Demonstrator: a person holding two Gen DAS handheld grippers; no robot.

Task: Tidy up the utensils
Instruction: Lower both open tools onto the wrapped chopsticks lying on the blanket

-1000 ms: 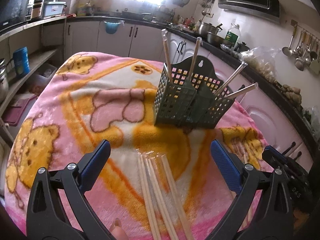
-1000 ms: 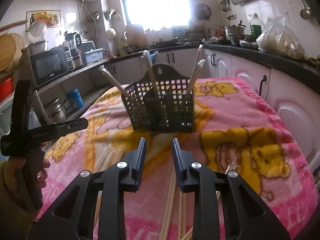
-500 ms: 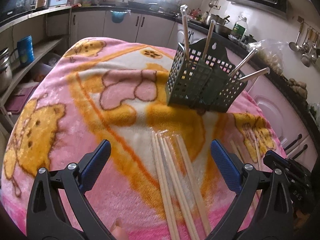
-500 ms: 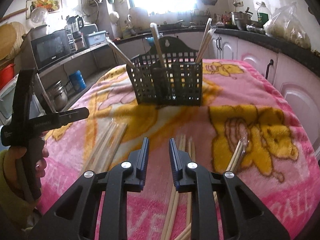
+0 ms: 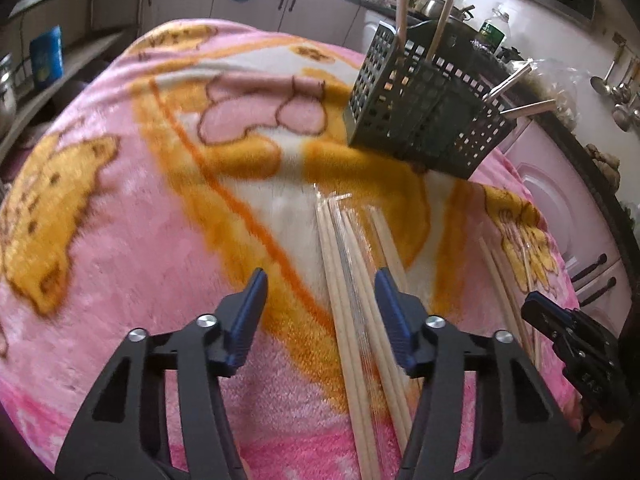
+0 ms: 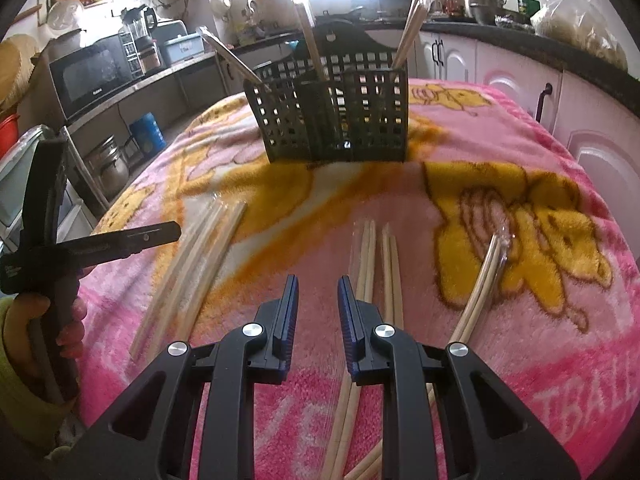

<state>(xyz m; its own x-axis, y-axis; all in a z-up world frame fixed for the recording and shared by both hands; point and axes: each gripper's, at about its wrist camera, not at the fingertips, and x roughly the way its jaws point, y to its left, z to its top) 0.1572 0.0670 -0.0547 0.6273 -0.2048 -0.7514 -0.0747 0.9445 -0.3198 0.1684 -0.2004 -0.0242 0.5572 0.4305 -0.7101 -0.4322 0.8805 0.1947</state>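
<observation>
A dark perforated utensil basket point(image 5: 424, 116) point(image 6: 336, 112) stands on the pink blanket point(image 5: 120, 240) with several chopsticks upright in it. A clear-wrapped bundle of pale chopsticks point(image 5: 356, 296) lies lengthwise between my left gripper's point(image 5: 318, 312) fingers, which are open but narrowed around it, low over the blanket. The same bundle shows at left in the right wrist view point(image 6: 192, 276). My right gripper point(image 6: 317, 316) has its jaws nearly together and empty, above the blanket beside loose chopsticks point(image 6: 378, 256) and another wrapped pair point(image 6: 484, 276).
Kitchen counters and cabinets point(image 6: 520, 64) ring the blanket-covered table. A microwave point(image 6: 92, 76) and pots sit on shelves to the left. Hanging ladles point(image 5: 616, 92) are on the far wall. The left gripper's body point(image 6: 52, 240) is at the table's left edge.
My left gripper has dropped lower and forward over the wrapped chopstick bundle, and its fingers have closed in from wide open. My right gripper has lowered slightly toward the blanket.
</observation>
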